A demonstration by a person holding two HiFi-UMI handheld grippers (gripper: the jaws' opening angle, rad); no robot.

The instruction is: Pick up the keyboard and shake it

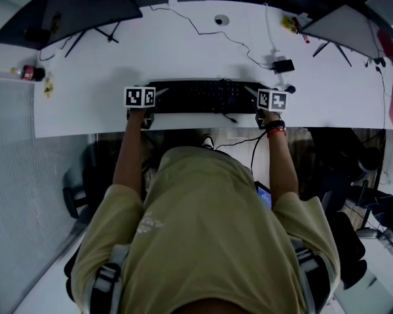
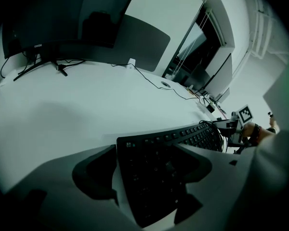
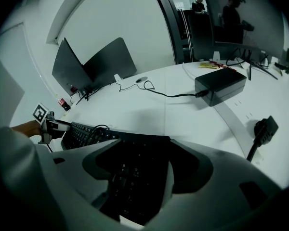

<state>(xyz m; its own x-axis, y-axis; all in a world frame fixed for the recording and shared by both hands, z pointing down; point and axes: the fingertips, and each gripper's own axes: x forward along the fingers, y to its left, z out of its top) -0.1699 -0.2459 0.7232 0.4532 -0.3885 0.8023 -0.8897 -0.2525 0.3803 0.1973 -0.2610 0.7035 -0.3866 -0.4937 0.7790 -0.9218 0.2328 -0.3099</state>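
The keyboard (image 1: 203, 97) lies along the near edge of the desk (image 1: 183, 44), one end inside each pair of jaws. The left gripper (image 2: 144, 177) looks clenched on its end: the deck fills the gap, with one jaw at its edge and the other over the keys. The right gripper (image 3: 135, 177) is clamped on the other end in the same way.

The hold takes only the two ends, so a hard shake could twist the board out of one pair of jaws. From this edge of the desk it would probably fall to the floor. Just ahead of the right jaws a cable (image 3: 89, 128) loops over the keys, and lifting or shaking could pull it taut and check the motion. A black box (image 3: 220, 84) lies well ahead of those jaws, with a lead of its own, and a wide swing could catch that lead.

Nothing can be read. The key legends are too dark, the logo on the monitor (image 2: 53, 18) far ahead of the left jaws is too small, and so is the bottle's (image 1: 31, 73) red label.
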